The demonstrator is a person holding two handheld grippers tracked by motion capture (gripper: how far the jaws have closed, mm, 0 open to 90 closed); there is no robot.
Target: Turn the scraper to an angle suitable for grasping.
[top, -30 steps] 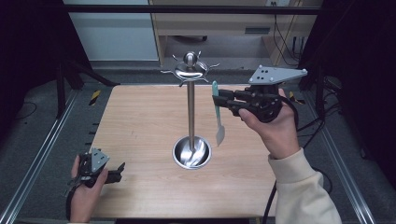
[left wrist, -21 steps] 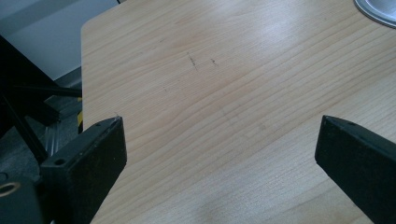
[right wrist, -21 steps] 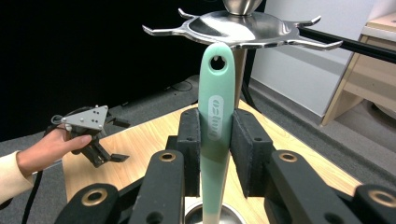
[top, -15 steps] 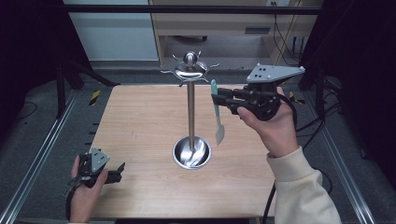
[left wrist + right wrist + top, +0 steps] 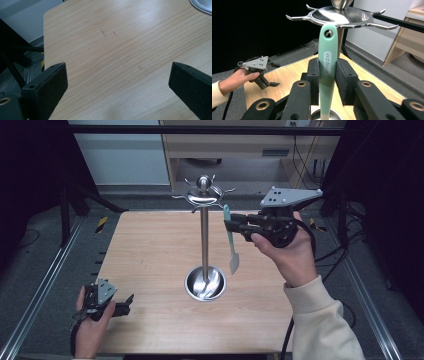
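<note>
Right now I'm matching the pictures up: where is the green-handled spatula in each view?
High view: green-handled spatula hangs right of centre, beside the stand's pole, clamped in the right tongs.
Left gripper view: not in it.
Right gripper view: upright at centre, its hole near a hook.
Shared landmark: the steel stand.

Rack (image 5: pixel 204 245) mid-table (image 5: pixel 150 250), spatula (image 5: pixel 231 240) just right of it, left claw (image 5: pixel 131 301) near-left corner

A lab: aluminium frame rails (image 5: pixel 45 285), trailing cables (image 5: pixel 325 255), bare wooden table (image 5: pixel 150 250).
</note>
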